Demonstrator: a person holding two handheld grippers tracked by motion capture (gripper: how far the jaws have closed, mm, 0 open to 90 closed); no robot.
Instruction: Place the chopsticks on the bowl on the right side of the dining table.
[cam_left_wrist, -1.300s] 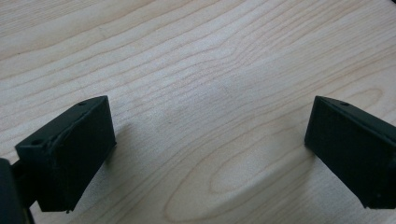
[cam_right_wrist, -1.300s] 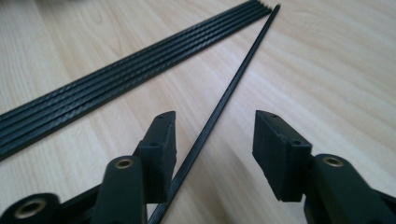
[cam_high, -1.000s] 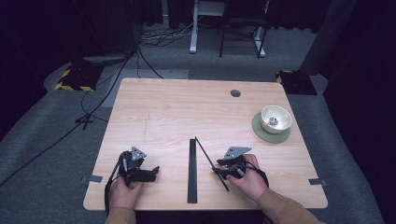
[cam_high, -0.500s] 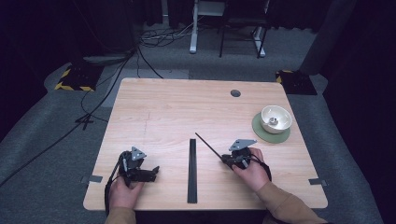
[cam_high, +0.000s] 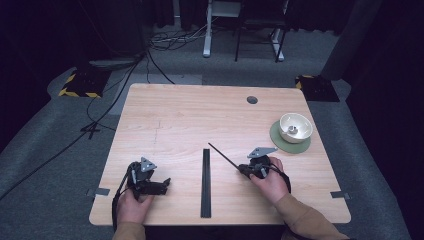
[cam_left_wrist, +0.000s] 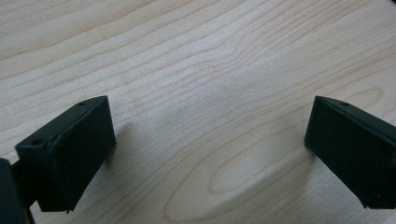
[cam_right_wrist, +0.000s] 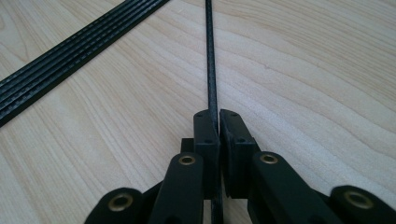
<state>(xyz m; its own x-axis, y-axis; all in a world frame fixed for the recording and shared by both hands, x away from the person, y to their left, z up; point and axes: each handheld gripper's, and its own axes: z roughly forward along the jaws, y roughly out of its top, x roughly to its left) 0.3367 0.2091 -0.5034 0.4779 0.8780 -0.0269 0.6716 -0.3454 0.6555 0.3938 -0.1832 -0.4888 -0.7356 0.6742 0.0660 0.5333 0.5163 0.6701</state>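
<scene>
Left gripper (cam_high: 161, 185): jaws apart, nothing between them, resting on the counter (cam_high: 190, 120).
Black strip (cam_high: 205, 182): flat on the counter, between the two grippers.
Right gripper (cam_high: 242, 170): jaws have just been closing, now clamped on a thin black rod (cam_right_wrist: 209, 60) running straight ahead from them.
Step, as judged: rod picked.
Next calls for: a steady lift and carry, perhaps toward the bowl (cam_high: 295, 127).

A lab: wooden table (cam_high: 190, 115), dark curtains, floor cables (cam_high: 100, 115), hazard-striped floor blocks (cam_high: 80, 82).
</scene>
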